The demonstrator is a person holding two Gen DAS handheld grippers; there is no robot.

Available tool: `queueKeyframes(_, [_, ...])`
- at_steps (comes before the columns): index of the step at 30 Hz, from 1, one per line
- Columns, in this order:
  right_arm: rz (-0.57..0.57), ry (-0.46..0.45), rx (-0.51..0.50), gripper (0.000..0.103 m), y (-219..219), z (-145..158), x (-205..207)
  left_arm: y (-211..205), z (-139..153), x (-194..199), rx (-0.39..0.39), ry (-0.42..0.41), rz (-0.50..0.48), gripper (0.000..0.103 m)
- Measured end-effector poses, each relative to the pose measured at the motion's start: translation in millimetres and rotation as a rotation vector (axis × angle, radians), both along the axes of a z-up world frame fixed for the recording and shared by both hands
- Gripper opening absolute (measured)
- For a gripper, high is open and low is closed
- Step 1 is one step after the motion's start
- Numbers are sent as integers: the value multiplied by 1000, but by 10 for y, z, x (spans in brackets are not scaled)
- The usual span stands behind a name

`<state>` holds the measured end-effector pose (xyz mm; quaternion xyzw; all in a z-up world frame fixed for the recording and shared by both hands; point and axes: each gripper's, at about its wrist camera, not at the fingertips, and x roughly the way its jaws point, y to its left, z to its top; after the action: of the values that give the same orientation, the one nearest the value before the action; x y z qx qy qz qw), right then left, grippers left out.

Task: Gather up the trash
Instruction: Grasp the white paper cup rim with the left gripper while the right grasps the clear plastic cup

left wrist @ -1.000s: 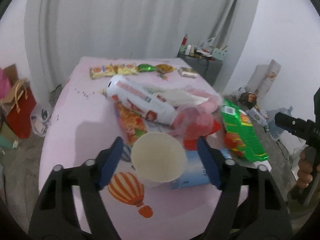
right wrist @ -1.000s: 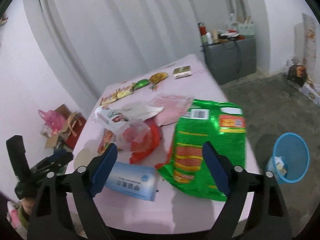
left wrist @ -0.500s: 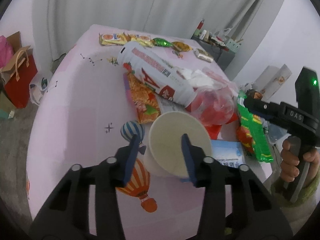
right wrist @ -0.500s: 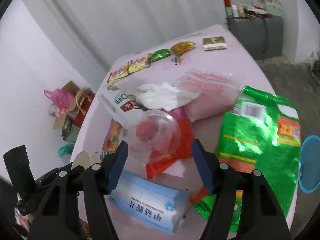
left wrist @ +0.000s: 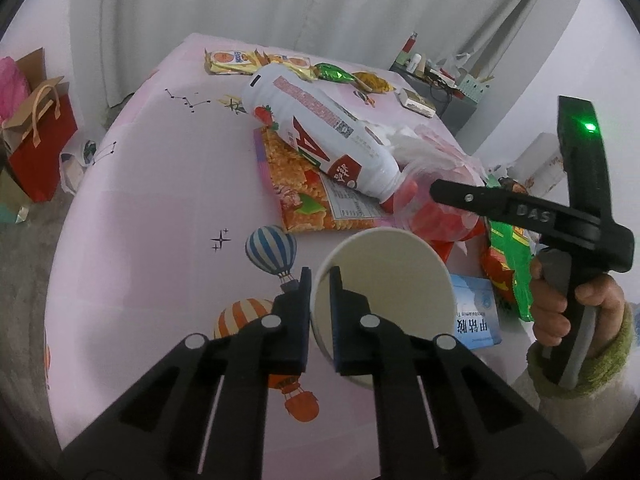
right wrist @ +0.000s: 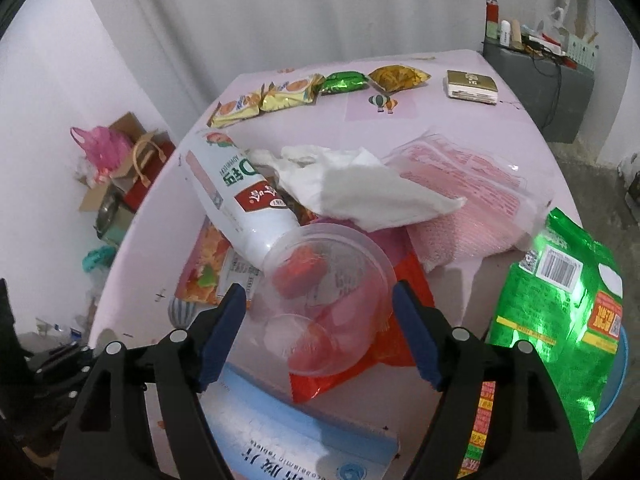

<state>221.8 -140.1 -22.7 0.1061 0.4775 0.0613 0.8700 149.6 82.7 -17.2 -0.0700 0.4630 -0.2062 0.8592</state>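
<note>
My left gripper is shut on the left rim of a white paper cup near the front of the pink table. My right gripper is open, its fingers either side of a clear plastic cup that lies on its side over a red wrapper. A white drink bottle lies against the clear cup, and it shows in the left wrist view too. A white tissue, a green snack bag and a blue-white box lie around.
Small snack packets and a gold box line the far edge. A blue bin stands on the floor right of the table. Bags sit on the floor at the left. A grey cabinet is behind.
My left gripper has closed onto the paper cup's rim. My right gripper has moved in over the table and narrowed around the clear plastic cup.
</note>
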Motion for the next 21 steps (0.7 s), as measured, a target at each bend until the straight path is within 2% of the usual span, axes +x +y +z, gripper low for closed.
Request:
queueKeyframes(11, [0, 9, -58, 69, 104, -41, 11, 6, 75, -53, 18, -34, -1, 6])
queueKeyframes(21, [-19, -19, -44, 68, 67, 75, -104, 61, 190, -78, 13, -69, 18, 6])
